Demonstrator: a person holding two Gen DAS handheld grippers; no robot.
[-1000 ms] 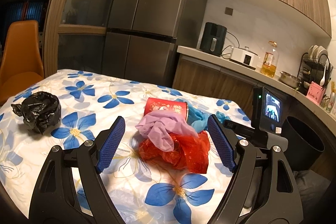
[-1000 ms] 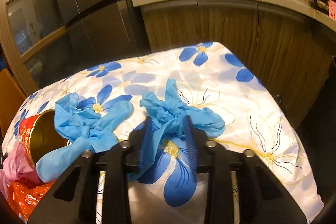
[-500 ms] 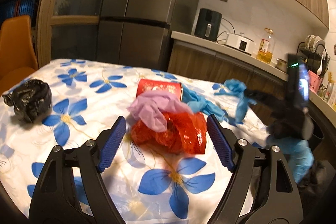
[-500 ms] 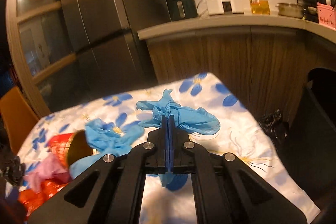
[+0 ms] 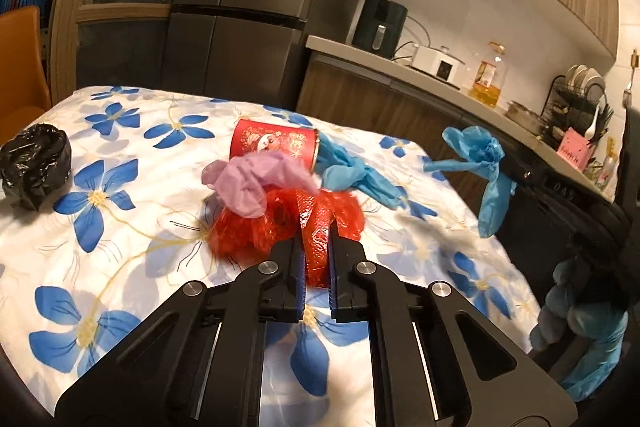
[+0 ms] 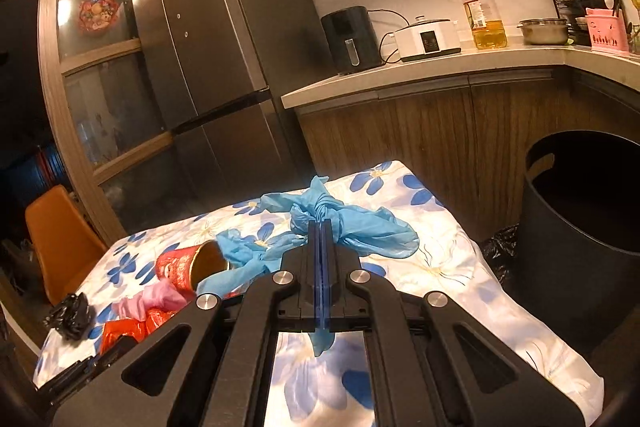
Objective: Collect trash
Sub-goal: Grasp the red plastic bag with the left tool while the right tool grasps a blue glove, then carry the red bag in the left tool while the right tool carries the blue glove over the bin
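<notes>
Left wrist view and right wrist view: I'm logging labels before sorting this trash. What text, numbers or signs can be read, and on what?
"049", only roughly legible: pale digits on the black body of the right gripper, left wrist view.
Red cylindrical can: gold characters, too blurred to read.
Clear plastic oil bottle: label too small to read.
Grey steel refrigerator: top sticker too small to read.

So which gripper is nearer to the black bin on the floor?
Right. The right gripper, shut on a blue glove, is lifted toward the table edge beside the black bin. The left gripper is closing on red wrapping mid-table.
</notes>
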